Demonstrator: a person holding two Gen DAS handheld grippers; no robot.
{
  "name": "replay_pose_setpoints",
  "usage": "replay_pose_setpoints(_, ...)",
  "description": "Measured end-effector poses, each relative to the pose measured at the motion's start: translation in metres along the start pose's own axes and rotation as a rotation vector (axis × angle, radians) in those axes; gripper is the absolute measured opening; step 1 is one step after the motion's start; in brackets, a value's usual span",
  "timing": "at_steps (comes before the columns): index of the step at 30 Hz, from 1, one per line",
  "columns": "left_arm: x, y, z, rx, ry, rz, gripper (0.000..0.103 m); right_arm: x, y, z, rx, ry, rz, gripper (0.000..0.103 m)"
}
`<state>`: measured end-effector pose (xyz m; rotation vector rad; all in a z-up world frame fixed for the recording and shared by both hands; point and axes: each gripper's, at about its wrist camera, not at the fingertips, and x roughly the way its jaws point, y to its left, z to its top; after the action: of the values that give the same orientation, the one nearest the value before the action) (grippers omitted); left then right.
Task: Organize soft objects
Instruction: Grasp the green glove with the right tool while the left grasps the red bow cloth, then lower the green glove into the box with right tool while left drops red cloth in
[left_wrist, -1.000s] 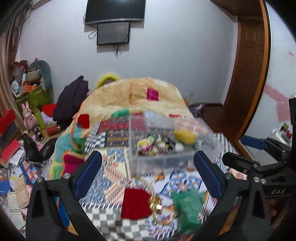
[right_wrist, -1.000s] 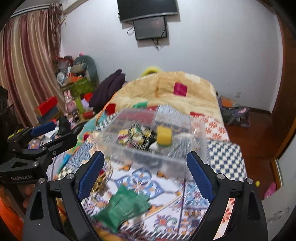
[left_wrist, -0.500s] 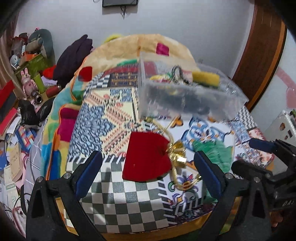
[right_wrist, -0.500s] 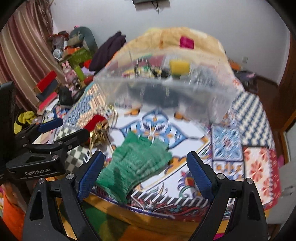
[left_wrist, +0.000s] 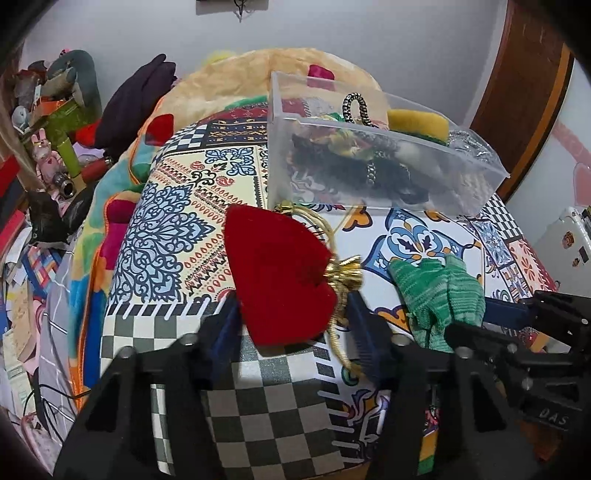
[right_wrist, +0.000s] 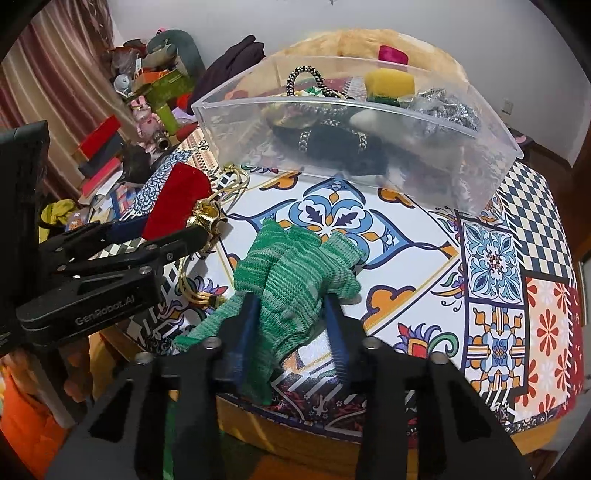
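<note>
Green knit glove (right_wrist: 295, 273) and red velvet pouch (left_wrist: 277, 273) lie on the patterned bed (right_wrist: 491, 258) before a clear bin (right_wrist: 369, 122). The right gripper (right_wrist: 288, 306) pinches the glove's bunched middle and the left gripper (left_wrist: 291, 314) brackets the pouch's near end; whether it bites is unclear. Both look limp and light, best taken mid-body.

On the bed: 1 red pouch (left_wrist: 280, 273), 1 green knit glove (right_wrist: 291, 280), 1 clear bin (right_wrist: 491, 177), 1 yellow sponge (right_wrist: 388, 83).

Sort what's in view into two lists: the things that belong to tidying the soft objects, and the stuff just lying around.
Part of the job:
- red velvet pouch, between the left gripper fingers
- green knit gloves, between the right gripper fingers
- clear plastic bin, already holding a yellow sponge

Lying about:
- dark clothing on the bed
- bunny figure among floor clutter
- red boxes
</note>
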<state>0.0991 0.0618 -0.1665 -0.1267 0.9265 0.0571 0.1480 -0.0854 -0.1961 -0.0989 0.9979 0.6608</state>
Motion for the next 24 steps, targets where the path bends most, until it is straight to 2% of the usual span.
replay_pose_setpoints(4, 0.000, -0.001, 0.000, -0.001, 0.000, -0.034, 0.029, 0.000, -0.003, 0.001, 0.010, -0.008, 0.020, 0.016)
replay_pose_setpoints(7, -0.003, -0.004, -0.001, 0.013, -0.011, -0.033, 0.022, -0.004, -0.003, 0.001, 0.014, -0.026, 0.022, 0.011)
replay_pose_setpoints(17, -0.040, -0.017, 0.010, 0.075, -0.146, -0.022, 0.021, -0.037, 0.001, 0.011, 0.000, -0.163, -0.003, 0.010)
replay_pose_setpoints(24, -0.069, -0.022, 0.035, 0.078, -0.242, -0.063, 0.021, -0.068, -0.006, 0.031, -0.011, -0.278, -0.055, 0.010)
